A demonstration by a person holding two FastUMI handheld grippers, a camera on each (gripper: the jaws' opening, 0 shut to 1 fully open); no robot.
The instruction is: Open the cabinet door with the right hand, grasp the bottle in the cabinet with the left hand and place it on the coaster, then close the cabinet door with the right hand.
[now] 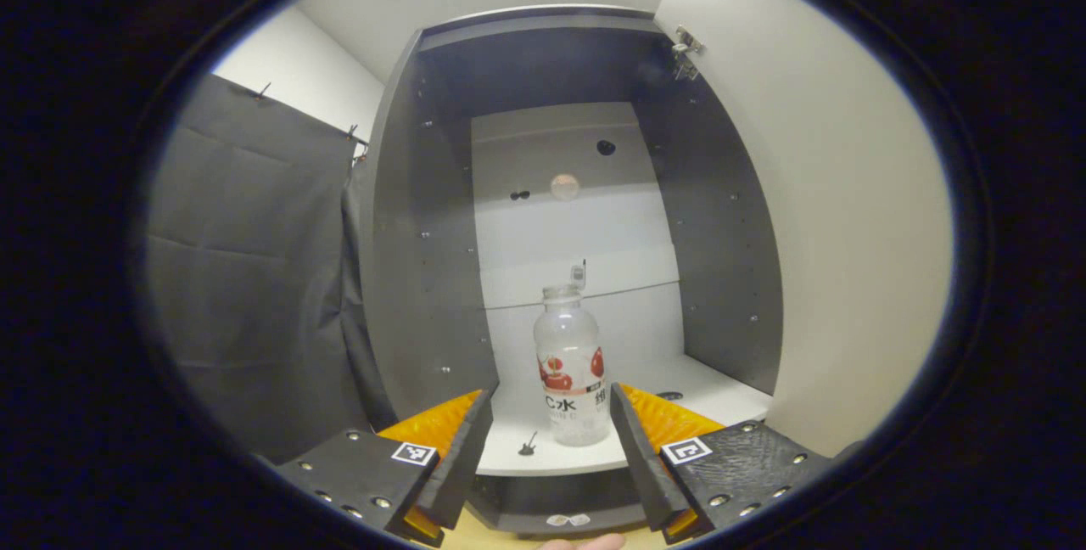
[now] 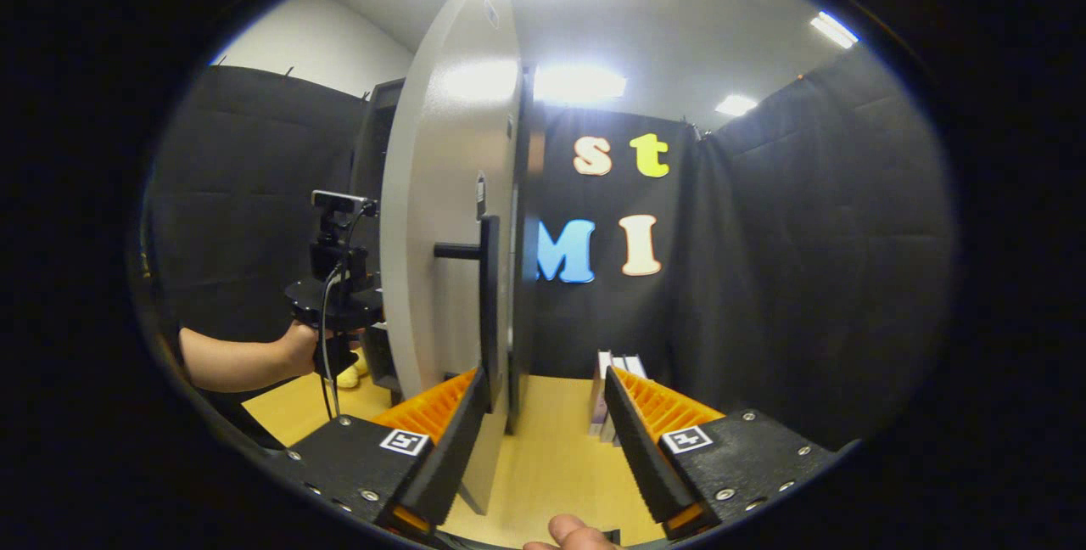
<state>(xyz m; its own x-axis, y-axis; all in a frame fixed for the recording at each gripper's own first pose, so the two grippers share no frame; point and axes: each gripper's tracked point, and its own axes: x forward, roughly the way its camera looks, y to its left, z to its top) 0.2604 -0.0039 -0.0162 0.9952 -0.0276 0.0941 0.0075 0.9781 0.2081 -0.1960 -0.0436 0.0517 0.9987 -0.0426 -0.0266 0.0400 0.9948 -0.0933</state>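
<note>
Your bottle (image 1: 571, 363) stands upright on the cabinet's white bottom shelf (image 1: 721, 393), near the front edge, clear-bodied with a fruit label around its lower half and a pale cap. In the left gripper view it sits at 6 o'clock of centre, straight ahead of your left gripper (image 1: 550, 435). That gripper's fingers are spread wide with nothing between them; the bottle shows in the gap beyond their tips, untouched. A small dark mark lies on the shelf at the bottle's 7 o'clock.

The cabinet (image 1: 424, 236) is open, its dark side walls dotted with shelf-pin holes, and the cabinet door (image 1: 848, 219) is swung out at 3 o'clock, a hinge at its top corner.

In the right gripper view your right gripper (image 2: 543, 414) is also spread wide and empty. The door's edge and its dark bar handle (image 2: 489, 304) rise at 12 o'clock of the left finger; whether they touch, I cannot tell. At 9 o'clock your other hand (image 2: 297, 346) grips the left gripper. A wooden tabletop (image 2: 551, 448) lies below.
</note>
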